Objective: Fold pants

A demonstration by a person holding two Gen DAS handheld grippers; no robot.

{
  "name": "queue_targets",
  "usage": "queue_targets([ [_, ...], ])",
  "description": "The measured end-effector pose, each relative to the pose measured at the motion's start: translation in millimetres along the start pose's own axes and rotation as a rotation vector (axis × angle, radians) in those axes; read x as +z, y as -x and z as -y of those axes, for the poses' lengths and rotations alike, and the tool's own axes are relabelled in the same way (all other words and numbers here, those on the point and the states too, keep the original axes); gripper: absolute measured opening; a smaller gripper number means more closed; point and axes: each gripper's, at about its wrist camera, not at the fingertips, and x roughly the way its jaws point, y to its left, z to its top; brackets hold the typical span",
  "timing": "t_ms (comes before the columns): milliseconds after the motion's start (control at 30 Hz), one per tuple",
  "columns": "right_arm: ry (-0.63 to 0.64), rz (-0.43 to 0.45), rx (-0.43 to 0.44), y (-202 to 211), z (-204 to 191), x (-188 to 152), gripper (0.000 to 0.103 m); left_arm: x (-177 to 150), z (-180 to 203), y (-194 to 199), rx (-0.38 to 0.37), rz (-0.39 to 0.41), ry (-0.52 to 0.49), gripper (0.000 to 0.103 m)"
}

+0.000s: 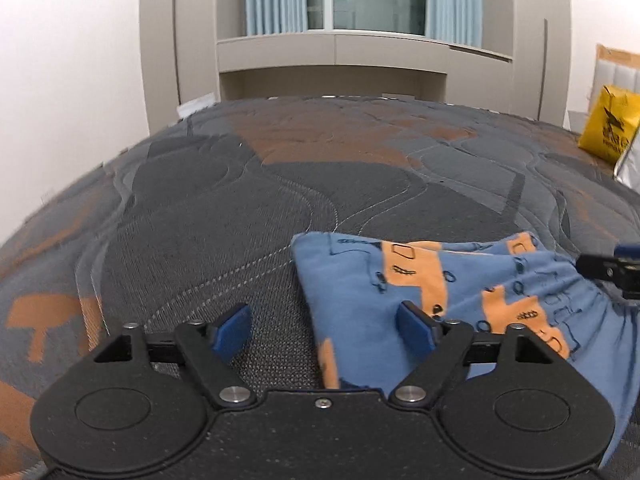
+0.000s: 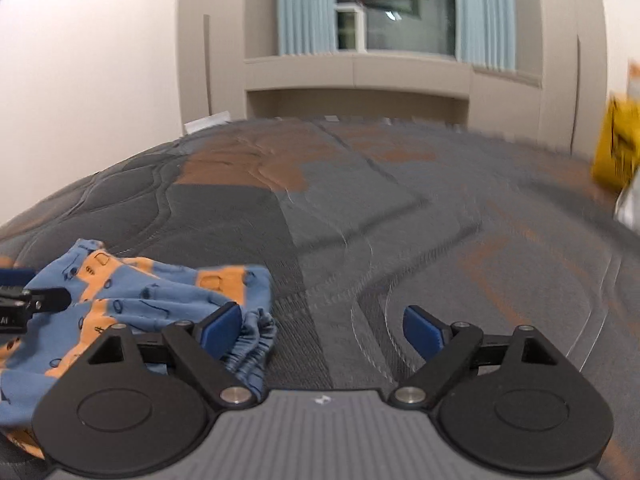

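Blue pants [image 1: 360,280] with orange patches and small black drawings lie bunched in a folded heap on the bed. In the left wrist view my left gripper [image 1: 324,328] is open; its right pad [image 1: 416,330] hovers over the heap's left part and its left pad is over bare mattress. In the right wrist view the pants [image 2: 160,292] lie at lower left, their gathered waistband [image 2: 256,344] beside my right gripper's left pad [image 2: 222,330]. My right gripper [image 2: 322,330] is open over the mattress and grips nothing. Each view shows the other gripper's tip at its edge.
The bed has a dark grey quilted mattress [image 1: 240,200] with orange patches, stretching far ahead. A yellow bag [image 1: 608,128] stands at the far right edge. Beyond the bed are beige cabinets [image 1: 332,56] and a window with pale blue curtains.
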Motion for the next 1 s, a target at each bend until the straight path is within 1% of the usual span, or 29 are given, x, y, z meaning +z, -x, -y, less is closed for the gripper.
queue_targets([
  [100, -0.032, -0.002, 0.026, -1, 8, 0, 0.091, 2, -1, 3, -0.002, 0.018, 0.004, 0.084],
  [167, -0.02, 0.034, 0.031, 8, 5, 1, 0.09, 4, 2, 13, 0.002, 0.046, 0.0, 0.083],
  [233, 0.011, 0.073, 0.044, 23, -5, 2, 0.091, 4, 6, 26, -0.024, 0.072, -0.004, 0.086],
  [267, 0.028, 0.084, 0.064, 30, -10, 1, 0.092, 3, 8, 33, -0.047, 0.084, -0.014, 0.088],
  [333, 0.066, 0.073, 0.104, 40, -20, -5, 0.094, -4, 15, 45, -0.07, 0.093, -0.042, 0.092],
  [400, 0.121, 0.038, 0.109, 46, -31, -15, 0.094, -12, 20, 52, -0.08, 0.083, -0.07, 0.092],
  [467, 0.177, 0.009, 0.063, 51, -36, -29, 0.096, -24, 23, 56, -0.102, 0.059, -0.096, 0.092],
  [533, 0.191, 0.01, 0.04, 59, -35, -37, 0.098, -35, 22, 57, -0.114, 0.037, -0.116, 0.093],
  [600, 0.173, 0.005, 0.052, 66, -31, -40, 0.1, -46, 18, 59, -0.118, 0.027, -0.115, 0.093],
  [733, 0.162, 0.016, 0.067, 75, -26, -33, 0.101, -53, 6, 70, -0.147, 0.034, -0.059, 0.097],
  [800, 0.161, 0.047, 0.072, 76, -27, -24, 0.102, -52, 3, 77, -0.155, 0.056, -0.028, 0.099],
  [833, 0.166, 0.071, 0.07, 74, -29, -17, 0.103, -50, 2, 79, -0.154, 0.08, -0.003, 0.101],
  [900, 0.166, 0.098, 0.082, 64, -33, -5, 0.103, -46, 0, 79, -0.124, 0.13, 0.089, 0.102],
  [933, 0.161, 0.093, 0.091, 54, -36, 2, 0.103, -45, -1, 77, -0.118, 0.148, 0.132, 0.102],
  [1000, 0.161, 0.078, 0.082, 34, -40, 11, 0.103, -44, -1, 70, -0.097, 0.129, 0.188, 0.102],
])
